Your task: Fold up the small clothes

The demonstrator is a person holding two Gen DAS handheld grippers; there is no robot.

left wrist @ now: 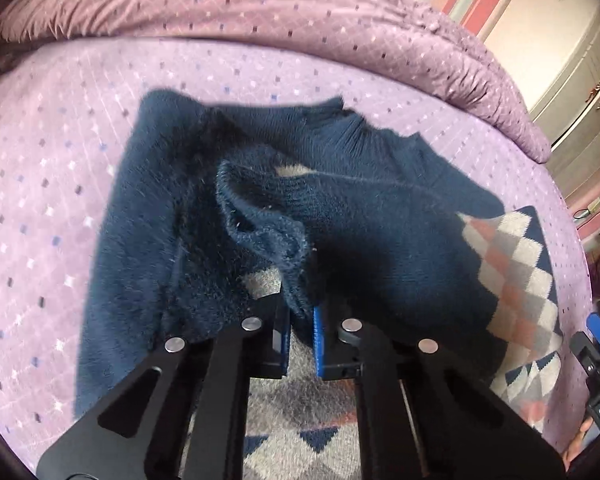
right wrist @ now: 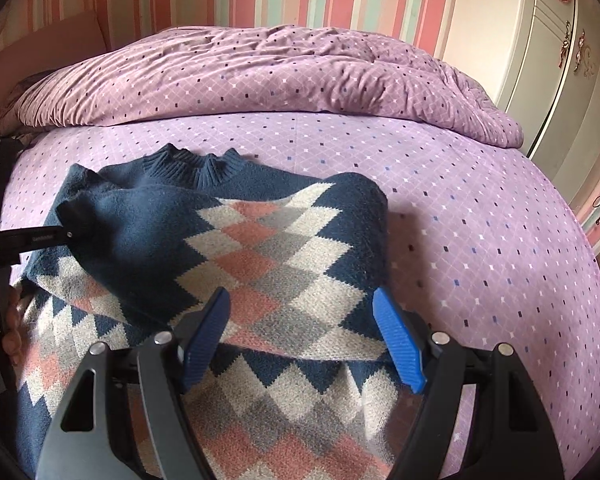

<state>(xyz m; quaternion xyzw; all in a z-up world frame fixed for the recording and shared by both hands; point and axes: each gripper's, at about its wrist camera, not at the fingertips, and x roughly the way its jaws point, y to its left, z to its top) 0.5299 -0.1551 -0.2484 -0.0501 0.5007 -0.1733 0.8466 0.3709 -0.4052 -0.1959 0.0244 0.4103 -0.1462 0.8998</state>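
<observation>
One bed (right wrist: 480, 220) carries everything, its sheet lilac with a fine lattice and small dark and white diamonds. Along its far edge lies one rumpled quilt (right wrist: 284, 72) in the same print, a duskier purple, and behind it stand a wall of pink, cream and pale green stripes and a cream wardrobe

One sweater (right wrist: 268, 248) lies on the sheet toward the near edge of the bed, left of the middle in the right wrist view. It is a navy knit with a ribbed collar (right wrist: 198, 164) pointing at the quilt and a front panel of salmon, grey and off-white diamonds. The body is doubled over on itself, the upper layer ending in a straight fold across the pattern. One navy sleeve (left wrist: 268, 224) is drawn across the chest; its fuzzy inner side shows in the left wrist view

There are two grippers. The right gripper (right wrist: 304, 340) hovers just above the patterned front, its blue pads spread wide with nothing pinched. The left gripper (left wrist: 300, 320) has its pads drawn together, clamped on the bunched cuff end of the sleeve
</observation>
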